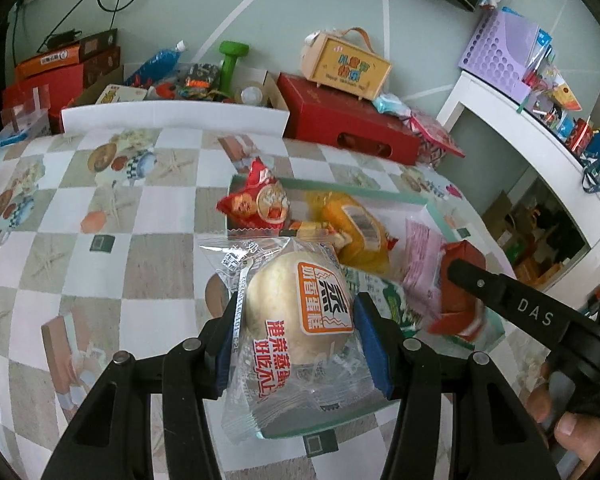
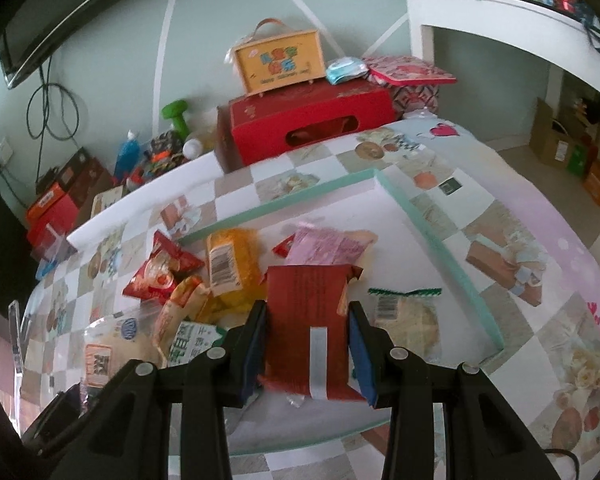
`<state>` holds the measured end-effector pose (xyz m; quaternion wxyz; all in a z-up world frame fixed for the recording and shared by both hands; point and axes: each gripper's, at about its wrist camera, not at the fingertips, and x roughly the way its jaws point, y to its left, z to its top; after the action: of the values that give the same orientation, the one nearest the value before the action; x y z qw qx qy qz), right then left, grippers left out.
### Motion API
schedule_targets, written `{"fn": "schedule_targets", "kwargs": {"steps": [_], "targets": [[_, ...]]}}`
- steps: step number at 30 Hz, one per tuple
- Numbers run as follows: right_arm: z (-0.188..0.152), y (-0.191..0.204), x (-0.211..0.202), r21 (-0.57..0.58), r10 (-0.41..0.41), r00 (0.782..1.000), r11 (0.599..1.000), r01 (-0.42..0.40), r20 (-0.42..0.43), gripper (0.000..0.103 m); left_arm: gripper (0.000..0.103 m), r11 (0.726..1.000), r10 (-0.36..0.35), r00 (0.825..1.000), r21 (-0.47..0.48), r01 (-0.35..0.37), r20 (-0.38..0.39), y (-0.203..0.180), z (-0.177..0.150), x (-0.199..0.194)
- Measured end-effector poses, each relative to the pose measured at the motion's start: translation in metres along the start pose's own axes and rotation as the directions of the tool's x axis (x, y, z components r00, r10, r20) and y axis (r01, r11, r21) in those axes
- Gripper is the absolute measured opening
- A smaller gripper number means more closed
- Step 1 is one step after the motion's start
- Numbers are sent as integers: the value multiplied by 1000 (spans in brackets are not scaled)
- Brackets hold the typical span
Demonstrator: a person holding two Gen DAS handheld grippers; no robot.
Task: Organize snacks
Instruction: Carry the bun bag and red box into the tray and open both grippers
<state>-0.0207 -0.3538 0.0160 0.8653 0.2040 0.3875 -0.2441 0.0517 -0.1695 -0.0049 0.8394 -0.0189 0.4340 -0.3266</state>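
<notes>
Two wrist cameras look down at a table covered with a checkered, picture-printed cloth (image 1: 100, 208). On it lies a shallow tray with a pale green rim (image 2: 432, 236), holding a loose pile of snack packets.

In the left wrist view, the left gripper (image 1: 296, 340) is clamped on a clear-wrapped steamed cake (image 1: 296, 308), a round pale bun with an orange label and red Chinese lettering. The blue pads (image 1: 374, 344) press on both sides of the wrapper, and the cake sits above the near edge of the tray. Beyond it in the tray lie a red crinkled snack bag (image 1: 260, 200), a yellow packet with a barcode (image 1: 352, 228) and a pink packet (image 1: 422, 260).

At the right of this view, the right gripper (image 1: 460, 272) reaches in, with fingers of the person's hand (image 1: 568, 432) visible on its handle.

In the right wrist view, the right gripper (image 2: 308, 344) is closed on a dark red packet (image 2: 308, 320) with a silver strip, held upright over the middle of the tray. Just beside it to the right lies a clear packet with a green zigzag top (image 2: 406, 312).

Behind the table, against a pale green wall, stand a red gift box (image 2: 300, 124), a small yellow carry case with a handle (image 2: 280, 60) on top of it, and a green dumbbell (image 1: 230, 64).
</notes>
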Motion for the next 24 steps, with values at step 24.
{"fn": "schedule_targets", "kwargs": {"steps": [24], "targets": [[-5, -3, 14, -12, -76, 994, 997, 76, -75, 63, 71, 1000, 17, 995, 25, -15, -99, -2, -7, 17]]}}
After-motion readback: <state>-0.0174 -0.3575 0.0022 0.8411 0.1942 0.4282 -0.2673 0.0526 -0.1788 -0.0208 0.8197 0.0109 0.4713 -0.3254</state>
